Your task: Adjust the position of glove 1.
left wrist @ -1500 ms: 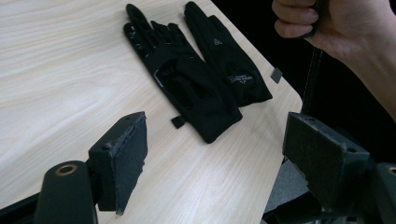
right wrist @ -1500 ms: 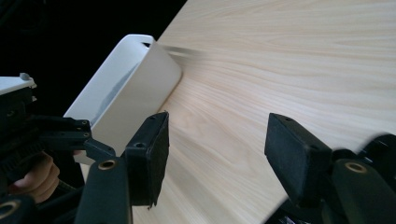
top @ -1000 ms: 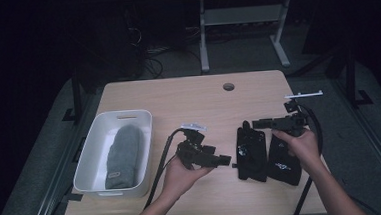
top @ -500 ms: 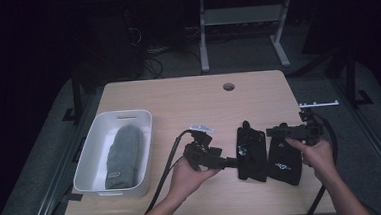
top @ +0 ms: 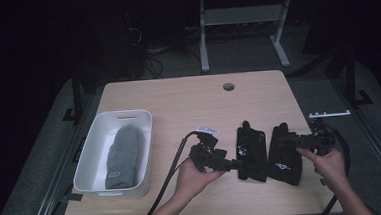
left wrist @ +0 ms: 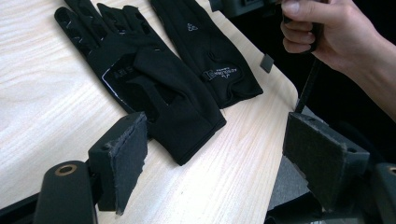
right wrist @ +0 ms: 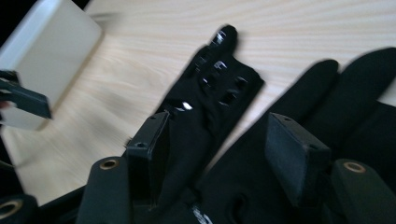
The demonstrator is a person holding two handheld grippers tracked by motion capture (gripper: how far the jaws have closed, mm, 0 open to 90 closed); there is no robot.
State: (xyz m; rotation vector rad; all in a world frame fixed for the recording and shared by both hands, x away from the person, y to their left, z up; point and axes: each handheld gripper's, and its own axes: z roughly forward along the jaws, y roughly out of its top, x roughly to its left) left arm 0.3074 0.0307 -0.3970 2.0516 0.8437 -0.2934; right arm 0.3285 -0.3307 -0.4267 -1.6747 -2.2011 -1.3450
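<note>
Black fabric is what I'm working over: two gloves lie flat side by side on the pale wood table (top: 178, 95), at about 4 o'clock from its middle in the high view. The left glove (top: 251, 151) shows its palm with glossy grip patches; the right glove (top: 283, 154) shows a small white logo near the cuff. Their long edges lie just beside each other, fingers pointing toward 12 o'clock.

My left claw (top: 235, 163) sits at 9 o'clock of the left glove, pointing at its cuff. In the left gripper view its pads stand wide apart, with that cuff corner lying on the wood between them and neither pad pressing on it.

My right claw (top: 276, 143) comes in from 3 o'clock and hovers over the right glove. In the right gripper view the picture is blurred, but the jaws plainly stand apart with a gap between them, black cloth beneath, nothing pinched. The hand (top: 327, 163) carrying it is at the table's 4 o'clock edge.

Well apart, at 9 o'clock on the table, stands a white bin (top: 93, 153) with a grey knitted mitten (top: 123, 154) lying lengthwise inside it. A small round hole (top: 228, 86) sits in the tabletop toward 12 o'clock.
</note>
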